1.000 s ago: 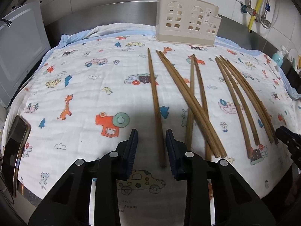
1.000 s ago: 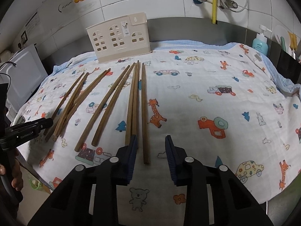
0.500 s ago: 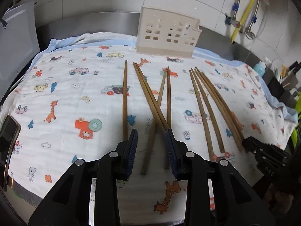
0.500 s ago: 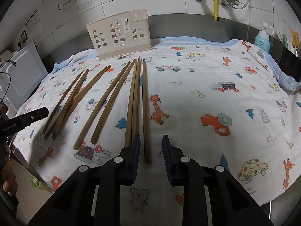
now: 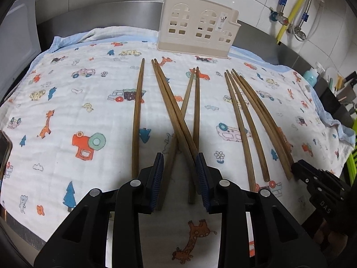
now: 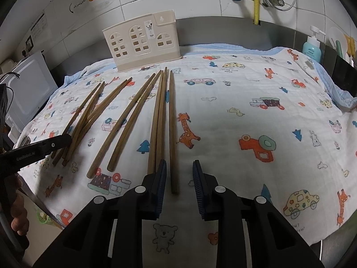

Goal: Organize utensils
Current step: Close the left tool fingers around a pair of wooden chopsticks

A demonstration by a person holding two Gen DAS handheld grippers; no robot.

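Left gripper [image 5: 179, 169] spread, holding nothing, low over near edge of cloth [image 5: 67, 102]. Thick ends of crossed chopsticks [image 5: 178, 120] running in between the pads; contact not clear from this view. Crossed bunch looks like four sticks: two laid over two, tangled near the pads.

Right gripper [image 6: 179, 178] also spread, empty. Single chopstick [image 6: 172, 134] lying in the gap, nearer the left pad, near end just ahead of the fingertips. Touching pair [image 6: 158, 125] just left of it, ends running under the left finger.

Further out: lone stick [image 5: 136, 120] left of the crossed bunch, apart from it. Group of four [image 5: 252, 125] on the right side in left view, fanned slightly, tips converging toward the far end. All sticks flat on cloth, thin ends pointing away toward holder [image 5: 197, 32].

Holder upright at far edge of cloth, against the steel backsplash; appears empty, nothing sticking out the top.

Step, as judged: pre-grasp, both sides lined up on stick ends, nothing picked yet. Task barely begun.

Next move calls for: lower and close on the single stick on the right — clean target, no neighbour between the pads. Left side harder: closing likely grabs more than one, and overlying sticks may drag the rest. Then carry to holder, tip upright, drop in through the top.
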